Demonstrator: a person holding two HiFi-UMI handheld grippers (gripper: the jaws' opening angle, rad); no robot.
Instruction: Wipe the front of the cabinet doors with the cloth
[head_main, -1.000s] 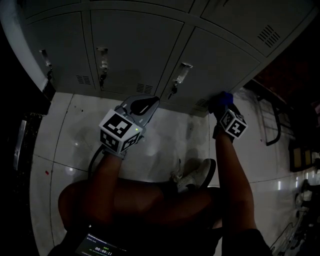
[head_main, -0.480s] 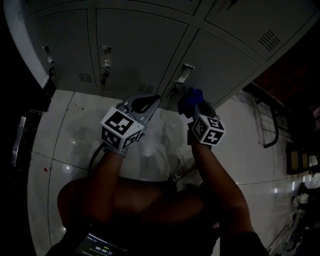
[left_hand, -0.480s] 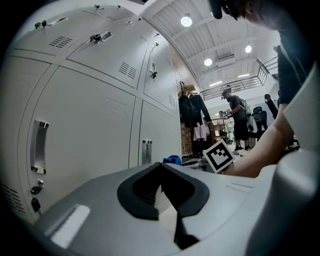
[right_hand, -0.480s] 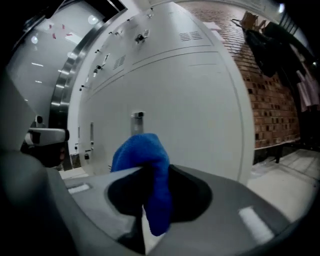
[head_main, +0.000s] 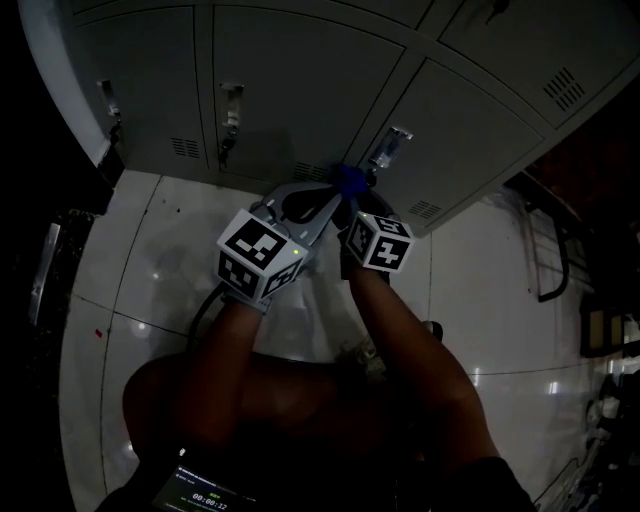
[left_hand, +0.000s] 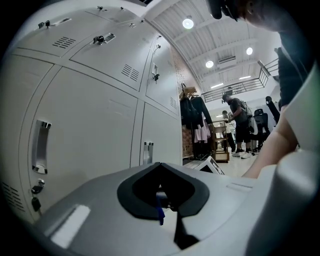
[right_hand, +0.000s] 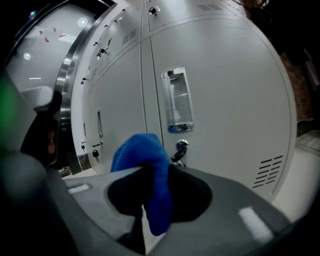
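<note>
Several grey cabinet doors (head_main: 290, 90) fill the top of the head view, standing on a glossy pale tiled floor (head_main: 150, 270). Both of the person's forearms (head_main: 400, 330) reach forward and down toward the foot of the doors, close together. The left tool (head_main: 322, 203) points at the lower edge of the middle door, its jaws together. A thin blue sliver shows in the dark gap behind them, and what it belongs to cannot be told. The right tool (right_hand: 150, 172) sits just beside it on the right, clamped on a blue cloth (right_hand: 145, 150). The bunched cloth stands up out of the jaws and hangs down between them, close in front of a door, though contact cannot be made out. Behind the cloth that door carries a recessed metal handle (right_hand: 176, 100), with a keyed lock (right_hand: 180, 147) just below it. Vent slots (right_hand: 270, 170) lie lower to the right.
</note>
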